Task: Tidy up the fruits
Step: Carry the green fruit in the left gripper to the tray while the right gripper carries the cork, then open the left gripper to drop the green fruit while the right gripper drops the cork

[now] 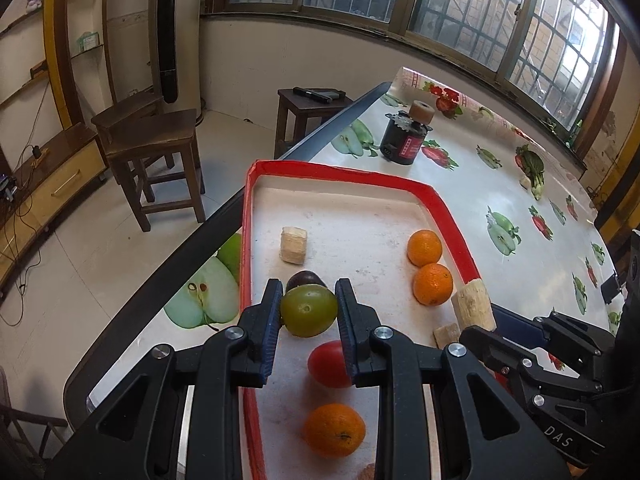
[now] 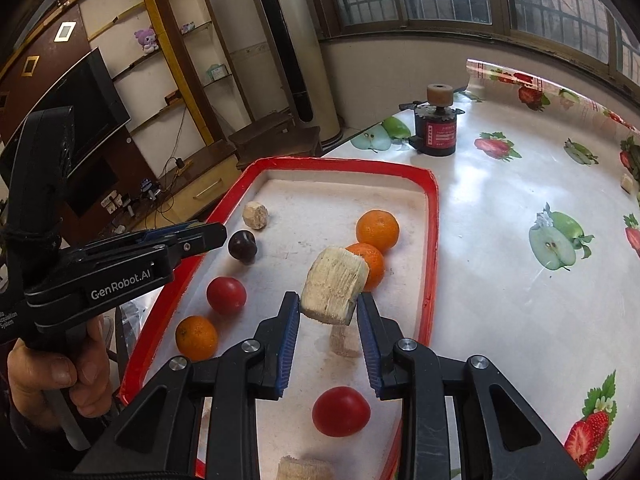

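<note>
Fruits: left gripper (image 1: 308, 300) clamps green plum (image 1: 308, 310); "GenRobot.AI"-marked. Right gripper (image 2: 328, 304) pinches, seemingly, sugarcane piece (image 2: 334, 286).

Both views sit on the wrists, looking forward and steeply down along the tongs, close over the red tray (image 1: 256, 216) on the worktop (image 2: 500, 208). Left view faces the tray from its left edge, windows behind. Right view looks from the right, catching the left tongs (image 2: 216, 236). Shared: tray, oranges (image 1: 425, 247), black motor (image 2: 436, 132).
</note>
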Motion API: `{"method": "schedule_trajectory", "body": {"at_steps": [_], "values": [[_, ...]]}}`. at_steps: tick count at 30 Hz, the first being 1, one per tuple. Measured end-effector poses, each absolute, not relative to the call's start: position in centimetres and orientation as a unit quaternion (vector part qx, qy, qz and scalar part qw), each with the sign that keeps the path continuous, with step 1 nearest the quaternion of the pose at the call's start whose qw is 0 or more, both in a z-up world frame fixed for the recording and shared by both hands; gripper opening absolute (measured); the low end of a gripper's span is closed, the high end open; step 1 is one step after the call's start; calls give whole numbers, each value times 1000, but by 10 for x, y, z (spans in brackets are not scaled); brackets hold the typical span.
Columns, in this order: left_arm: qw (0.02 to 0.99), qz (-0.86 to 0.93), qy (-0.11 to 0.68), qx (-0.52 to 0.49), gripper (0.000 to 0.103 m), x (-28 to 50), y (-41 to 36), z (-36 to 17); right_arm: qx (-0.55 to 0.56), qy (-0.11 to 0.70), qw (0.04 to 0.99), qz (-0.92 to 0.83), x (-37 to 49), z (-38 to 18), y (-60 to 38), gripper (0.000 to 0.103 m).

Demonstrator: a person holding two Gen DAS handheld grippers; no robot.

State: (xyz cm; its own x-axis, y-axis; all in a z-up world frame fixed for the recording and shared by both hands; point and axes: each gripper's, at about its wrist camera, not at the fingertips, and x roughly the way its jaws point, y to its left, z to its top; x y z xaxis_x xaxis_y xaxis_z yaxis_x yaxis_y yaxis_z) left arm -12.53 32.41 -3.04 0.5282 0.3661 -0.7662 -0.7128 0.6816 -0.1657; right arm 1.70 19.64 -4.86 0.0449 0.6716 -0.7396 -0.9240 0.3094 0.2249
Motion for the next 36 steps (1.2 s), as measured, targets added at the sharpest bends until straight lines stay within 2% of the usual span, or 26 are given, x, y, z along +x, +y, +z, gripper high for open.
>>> {"method": "schedule_trajectory", "body": {"at_steps": [24, 27, 29, 36], "values": [[827, 332, 380, -248, 25, -124, 333, -44, -195, 412, 677, 577, 1, -74, 224, 32], [830, 321, 377, -258, 34, -124, 332, -44, -195, 412, 677, 578, 1, -74, 223, 33], [833, 311, 376, -261, 46, -123, 329, -44, -196, 410, 676, 580, 0, -72, 221, 36], [834, 312, 374, -257, 47, -122, 321, -42, -199, 395, 678, 587, -4, -61, 202, 41]]}}
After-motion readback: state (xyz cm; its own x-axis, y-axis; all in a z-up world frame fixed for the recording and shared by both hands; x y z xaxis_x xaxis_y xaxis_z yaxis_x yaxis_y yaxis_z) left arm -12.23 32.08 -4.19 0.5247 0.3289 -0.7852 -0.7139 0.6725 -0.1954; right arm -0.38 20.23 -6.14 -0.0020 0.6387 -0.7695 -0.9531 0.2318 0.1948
